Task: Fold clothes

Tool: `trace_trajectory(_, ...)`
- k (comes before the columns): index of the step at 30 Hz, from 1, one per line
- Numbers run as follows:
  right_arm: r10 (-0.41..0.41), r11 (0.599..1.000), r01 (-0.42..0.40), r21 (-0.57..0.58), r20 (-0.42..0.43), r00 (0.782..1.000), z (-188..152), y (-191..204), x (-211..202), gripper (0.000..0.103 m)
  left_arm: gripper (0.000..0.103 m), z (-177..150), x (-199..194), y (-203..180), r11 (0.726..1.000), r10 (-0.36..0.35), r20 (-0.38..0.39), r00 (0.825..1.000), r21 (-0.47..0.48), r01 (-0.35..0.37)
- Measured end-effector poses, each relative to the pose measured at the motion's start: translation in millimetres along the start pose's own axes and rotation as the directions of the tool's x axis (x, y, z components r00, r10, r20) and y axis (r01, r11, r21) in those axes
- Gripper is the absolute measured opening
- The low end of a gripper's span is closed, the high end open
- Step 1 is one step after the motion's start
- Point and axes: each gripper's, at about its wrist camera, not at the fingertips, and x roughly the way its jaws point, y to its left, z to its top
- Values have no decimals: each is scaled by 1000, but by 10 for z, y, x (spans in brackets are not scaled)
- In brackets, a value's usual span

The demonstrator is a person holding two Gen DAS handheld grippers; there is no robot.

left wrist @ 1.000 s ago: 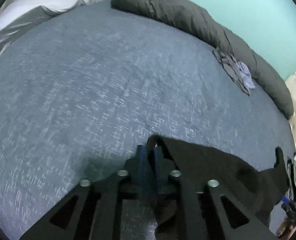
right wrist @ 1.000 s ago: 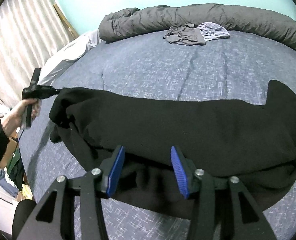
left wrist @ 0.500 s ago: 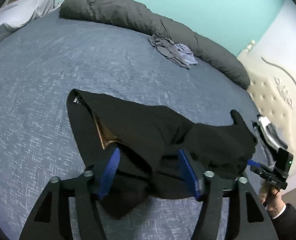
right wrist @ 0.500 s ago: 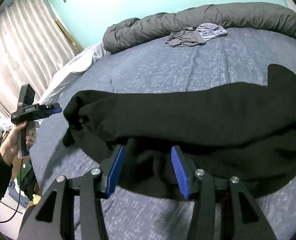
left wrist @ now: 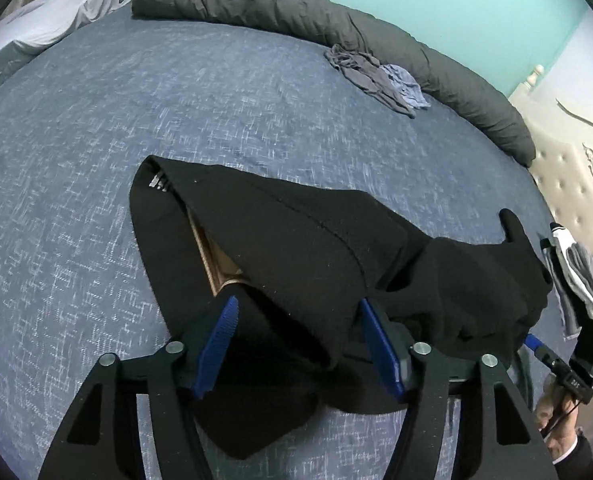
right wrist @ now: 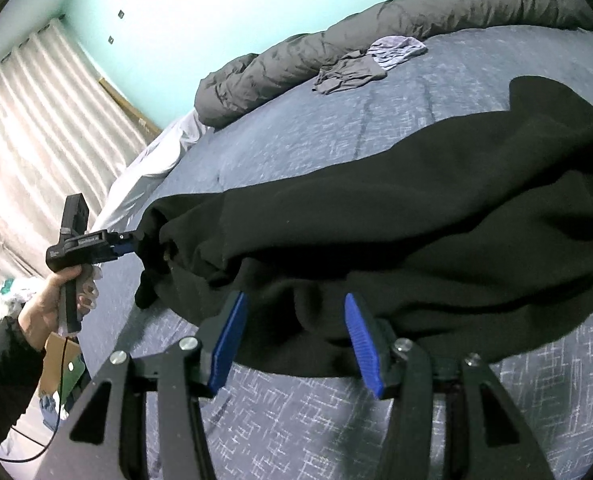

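A black garment [left wrist: 320, 264] lies stretched across the blue-grey bedspread [left wrist: 136, 112], bunched along its near edge, with a tan lining showing in an opening at its left end. Near that end sits a small white mark or label [left wrist: 158, 181] (too small to read).

The left gripper [left wrist: 296, 344] hovers over the garment's near-left end with its blue pads apart; cloth lies between them, but the pads do not press on it, and the jaws are closing.

The right gripper [right wrist: 292, 340] stands about half open over the garment's near edge. Folds of black cloth lie between its pads, which grip nothing.

From the right wrist view, the left tool's body carries small white lettering [right wrist: 85, 241], illegible here.

A rolled grey duvet [left wrist: 336, 32] lines the bed's far edge, with crumpled grey clothes [left wrist: 372, 76] beside it.
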Motion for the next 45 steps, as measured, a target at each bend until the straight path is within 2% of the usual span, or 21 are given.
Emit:
trace_trajectory(2, 0, 1000, 0, 7, 6, 1000, -1, 0, -13, 52, 28, 20, 43, -31, 1000, -6, -8, 1000, 7, 6)
trace_trajectory(3, -1, 1000, 1, 10, 9, 1000, -1, 1, -19, 52, 23, 32, 56, -50, 1000, -3, -9, 1000, 13, 3)
trace_trajectory(5, -2, 1000, 2, 15, 14, 1000, -5, 1, -30, 53, 7, 95, 30, -89, 1000, 15, 8, 1000, 28, -15)
trace_trajectory(8, -6, 1000, 6, 21, 18, 1000, -14, -11, -41, 53, 3, 269, -95, -113, 999, 35, 59, 998, 36, -37)
trace_trajectory(12, -13, 999, 12, 32, 23, 1000, -3, -62, -38, 53, 2, 601, -220, -98, 996, 76, 98, 992, 36, -80)
trace_trajectory(14, -41, 999, 40, 26, 24, 999, 14, -80, -29, 53, 2, 783, -241, -73, 995, 92, 110, 990, 26, -95)
trace_trajectory(23, -131, 991, 130, 27, 27, 991, 115, -156, 21, 53, 2, 1289, -125, 77, 992, 127, 102, 987, -40, -123)
trace_trajectory(28, -149, 988, 148, 44, 23, 989, 145, -231, 36, 53, 2, 1577, -272, 213, 983, 171, 177, 969, -100, -155)
trace_trajectory(30, -186, 982, 185, 39, 23, 982, 156, -244, 50, 53, 3, 1644, -275, 329, 973, 204, 188, 961, -147, -178)
trace_trajectory(31, -206, 978, 205, 35, 23, 978, 163, -246, 63, 54, 8, 1654, -229, 401, 965, 229, 173, 958, -172, -200)
trace_trajectory(34, -274, 962, 274, 17, 23, 961, 186, -236, 105, 60, 29, 1542, -124, 538, 951, 261, 123, 958, -205, -233)
trace_trajectory(36, -294, 956, 294, 10, 23, 956, 197, -232, 117, 61, 43, 1388, -99, 604, 955, 235, 105, 966, -211, -209)
trace_trajectory(37, -296, 955, 296, 6, 23, 955, 202, -234, 120, 62, 57, 1301, -93, 635, 959, 215, 98, 972, -212, -191)
trace_trajectory(45, -286, 958, 286, 35, 22, 958, 183, -273, 86, 63, 60, 350, -10, 596, 984, 76, -27, 997, -161, -79)
